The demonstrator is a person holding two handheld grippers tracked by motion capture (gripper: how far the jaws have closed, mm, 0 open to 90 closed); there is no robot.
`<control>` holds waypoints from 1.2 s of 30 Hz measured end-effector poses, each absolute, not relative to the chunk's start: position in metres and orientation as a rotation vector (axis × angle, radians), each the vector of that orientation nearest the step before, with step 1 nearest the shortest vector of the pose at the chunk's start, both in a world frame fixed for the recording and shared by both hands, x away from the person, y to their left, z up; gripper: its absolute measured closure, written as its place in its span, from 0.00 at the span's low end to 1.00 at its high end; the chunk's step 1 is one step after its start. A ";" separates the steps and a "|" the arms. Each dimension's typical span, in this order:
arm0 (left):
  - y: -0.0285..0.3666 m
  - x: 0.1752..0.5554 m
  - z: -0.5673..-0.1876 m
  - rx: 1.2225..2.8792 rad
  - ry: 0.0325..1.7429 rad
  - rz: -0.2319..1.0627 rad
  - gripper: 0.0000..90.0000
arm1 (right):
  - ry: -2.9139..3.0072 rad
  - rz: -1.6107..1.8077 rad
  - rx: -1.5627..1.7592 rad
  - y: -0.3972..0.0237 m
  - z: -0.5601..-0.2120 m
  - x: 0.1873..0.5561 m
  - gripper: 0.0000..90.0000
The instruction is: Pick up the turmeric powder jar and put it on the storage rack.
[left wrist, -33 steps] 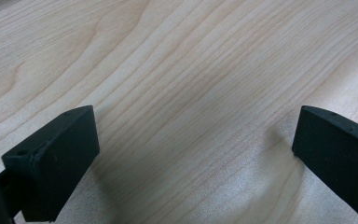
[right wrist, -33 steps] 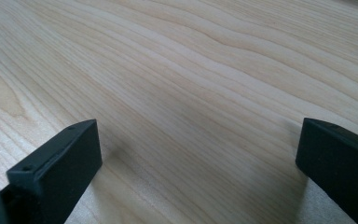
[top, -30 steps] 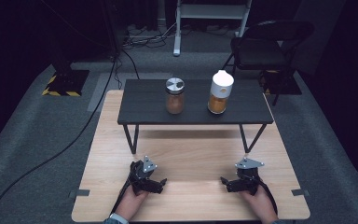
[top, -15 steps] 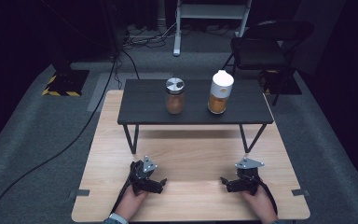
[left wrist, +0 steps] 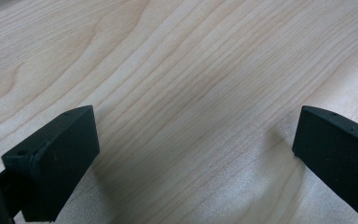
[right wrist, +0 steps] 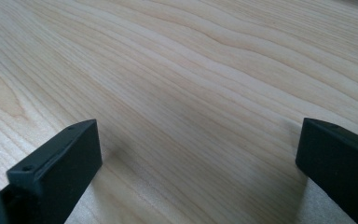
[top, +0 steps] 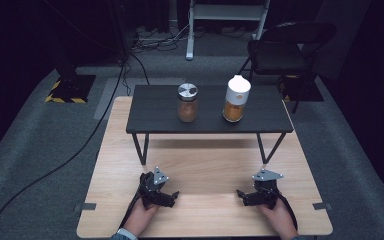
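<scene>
High view, left gripper (top: 166,196) and right gripper (top: 248,196) unmoved on wooden table (top: 205,165), fingers wide, empty.

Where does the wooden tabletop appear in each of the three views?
High view: the wooden tabletop fills the lower centre, beneath the black shelf, left gripper and right gripper.
Left gripper view: the tabletop lies behind the open jaws.
Right gripper view: the tabletop lies behind the open jaws.
Shared landmark: its pale grain lines.

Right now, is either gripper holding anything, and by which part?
Nothing is held. The left gripper and right gripper rest on the wooden table, jaws wide open with bare wood between them.
</scene>
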State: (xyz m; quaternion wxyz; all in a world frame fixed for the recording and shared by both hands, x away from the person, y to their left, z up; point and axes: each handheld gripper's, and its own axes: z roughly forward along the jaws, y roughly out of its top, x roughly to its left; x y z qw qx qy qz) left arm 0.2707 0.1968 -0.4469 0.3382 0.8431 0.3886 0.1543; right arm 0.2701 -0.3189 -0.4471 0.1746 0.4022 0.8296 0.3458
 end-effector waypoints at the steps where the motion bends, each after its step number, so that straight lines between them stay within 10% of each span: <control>1: 0.197 0.271 -0.447 2.196 1.013 0.402 0.00 | 2.351 0.980 1.140 -0.319 -0.447 0.270 0.00; 36: 0.197 0.271 -0.447 2.197 1.003 0.403 0.00 | 2.349 0.979 1.142 -0.319 -0.447 0.270 0.00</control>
